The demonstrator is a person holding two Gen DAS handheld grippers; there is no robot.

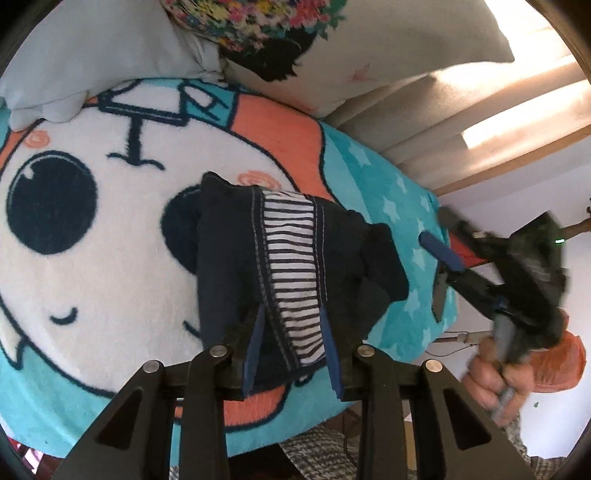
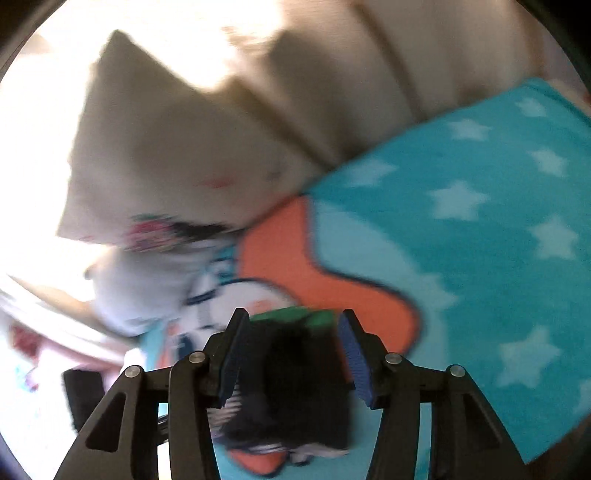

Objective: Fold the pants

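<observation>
The dark navy pants (image 1: 258, 258) with a striped inner waistband lie bunched on a cartoon blanket (image 1: 92, 221). My left gripper (image 1: 291, 321) has its blue pads on either side of the waistband, holding the cloth. My right gripper (image 1: 443, 266) shows at the right of the left wrist view, held in a hand, open and apart from the pants. In the blurred right wrist view the right gripper (image 2: 293, 325) is open above the dark pants (image 2: 295, 398), with nothing between its pads.
The blanket (image 2: 461, 240) is turquoise with white stars and an orange band. White pillows (image 1: 110, 55) and a floral one (image 1: 258, 22) lie at the far side. A beige padded headboard (image 1: 480, 122) stands at the back right.
</observation>
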